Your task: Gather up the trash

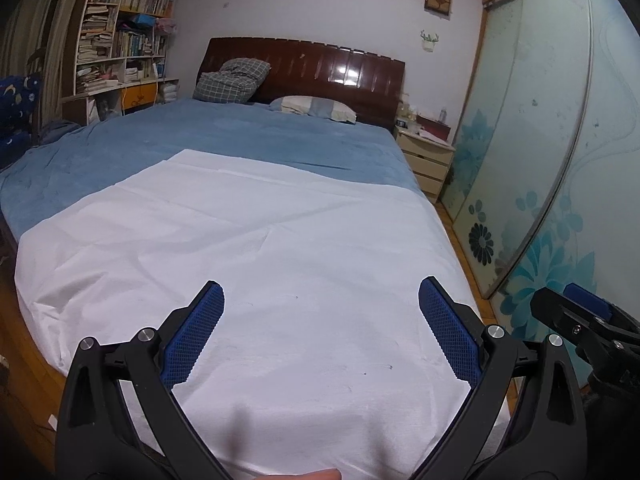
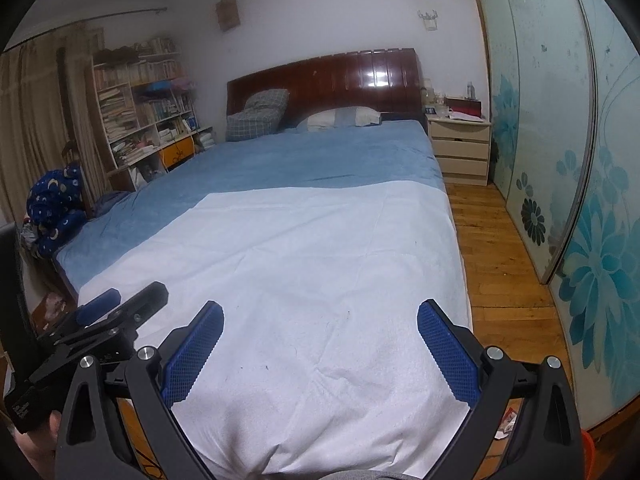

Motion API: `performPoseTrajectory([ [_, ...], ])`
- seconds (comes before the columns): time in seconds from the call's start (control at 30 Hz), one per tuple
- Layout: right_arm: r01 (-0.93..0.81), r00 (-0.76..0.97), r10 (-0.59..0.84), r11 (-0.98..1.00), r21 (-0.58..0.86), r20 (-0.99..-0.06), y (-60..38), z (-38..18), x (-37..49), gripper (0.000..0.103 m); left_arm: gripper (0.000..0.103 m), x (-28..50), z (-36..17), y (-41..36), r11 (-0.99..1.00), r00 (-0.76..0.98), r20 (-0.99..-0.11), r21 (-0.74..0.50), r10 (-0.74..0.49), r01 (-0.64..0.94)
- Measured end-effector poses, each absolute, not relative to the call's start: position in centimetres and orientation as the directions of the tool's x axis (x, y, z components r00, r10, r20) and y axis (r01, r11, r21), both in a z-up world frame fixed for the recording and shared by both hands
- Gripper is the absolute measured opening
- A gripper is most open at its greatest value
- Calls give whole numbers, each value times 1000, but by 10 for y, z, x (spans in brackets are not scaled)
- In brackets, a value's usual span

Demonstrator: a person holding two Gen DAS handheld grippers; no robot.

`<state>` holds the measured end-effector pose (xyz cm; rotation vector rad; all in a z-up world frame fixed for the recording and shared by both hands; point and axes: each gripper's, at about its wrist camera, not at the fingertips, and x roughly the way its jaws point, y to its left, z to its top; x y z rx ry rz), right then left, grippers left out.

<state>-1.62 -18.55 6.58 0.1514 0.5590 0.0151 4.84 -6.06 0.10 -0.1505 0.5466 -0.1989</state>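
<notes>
My left gripper [image 1: 320, 304] is open and empty, held above the foot of a bed covered by a white sheet [image 1: 256, 264]. My right gripper [image 2: 320, 316] is also open and empty above the same white sheet [image 2: 320, 264]. Each gripper shows in the other's view: the right one at the right edge [image 1: 576, 316], the left one at the lower left [image 2: 108, 312]. Small scraps of paper trash [image 2: 507, 424] lie on the wooden floor at the bed's right foot corner, partly hidden behind my right finger. Only tiny dark specks lie on the sheet.
A blue blanket [image 2: 304, 156], pillows [image 2: 340, 117] and a dark headboard [image 2: 328, 80] lie beyond. A nightstand [image 2: 460, 148] and glass wardrobe doors [image 2: 592, 208] stand right, with a strip of wooden floor [image 2: 492, 248] between. A bookshelf [image 1: 120, 36] stands left.
</notes>
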Motion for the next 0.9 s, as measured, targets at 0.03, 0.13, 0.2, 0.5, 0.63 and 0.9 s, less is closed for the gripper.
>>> performPoseTrajectory([
  [0.03, 27, 848, 55, 989, 147, -527, -186, 66, -17, 96, 97, 48, 1, -60, 970, 836, -500, -195, -225, 144],
  [0.13, 22, 848, 56, 990, 141, -527, -185, 66, -17, 96, 97, 48, 2, -61, 971, 838, -499, -195, -221, 140],
  [0.2, 19, 850, 56, 991, 136, -525, -185, 67, -17, 96, 97, 47, 1, -61, 971, 839, -498, -195, -218, 136],
  [0.5, 13, 850, 58, 991, 131, -524, -185, 70, -18, 96, 97, 49, 1, -62, 971, 838, -500, -198, -217, 134],
  [0.63, 10, 850, 58, 992, 126, -523, -184, 68, -18, 96, 97, 47, 1, -65, 971, 838, -500, -193, -218, 138],
  [0.9, 9, 850, 59, 992, 127, -523, -185, 69, -19, 96, 97, 46, 1, -62, 971, 839, -498, -195, -216, 134],
])
